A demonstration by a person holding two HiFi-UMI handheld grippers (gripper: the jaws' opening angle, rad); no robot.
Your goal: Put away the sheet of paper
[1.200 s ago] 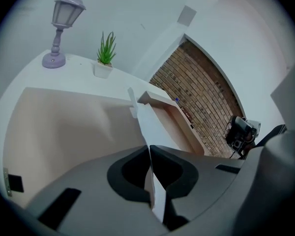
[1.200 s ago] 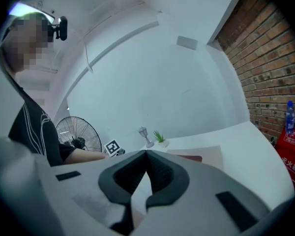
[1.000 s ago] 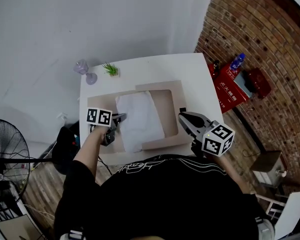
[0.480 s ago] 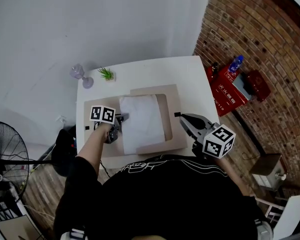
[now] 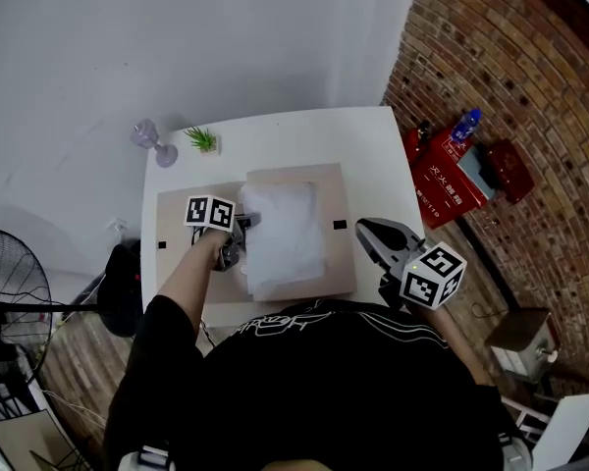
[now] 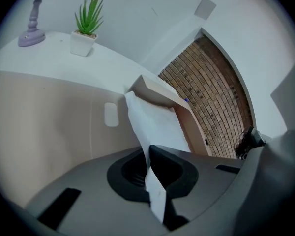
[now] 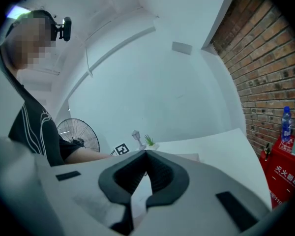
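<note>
Your left tool [image 6: 148, 149] is clenched on the left edge of the sheet of paper [image 5: 285, 234], which lies across the cardboard folder [image 5: 182, 219] at mid-table [image 5: 373, 145], its far side apparently under the raised flap, so the tucking-in looks under way. Next you would need to slide the sheet fully inside and let go, while your right tool [image 5: 363, 229], closed on nothing, hangs beside the folder's right edge. A potted plant [image 5: 203, 140] and a purple stand [image 5: 147, 143] sit well clear; only the flap might snag the paper.
</note>
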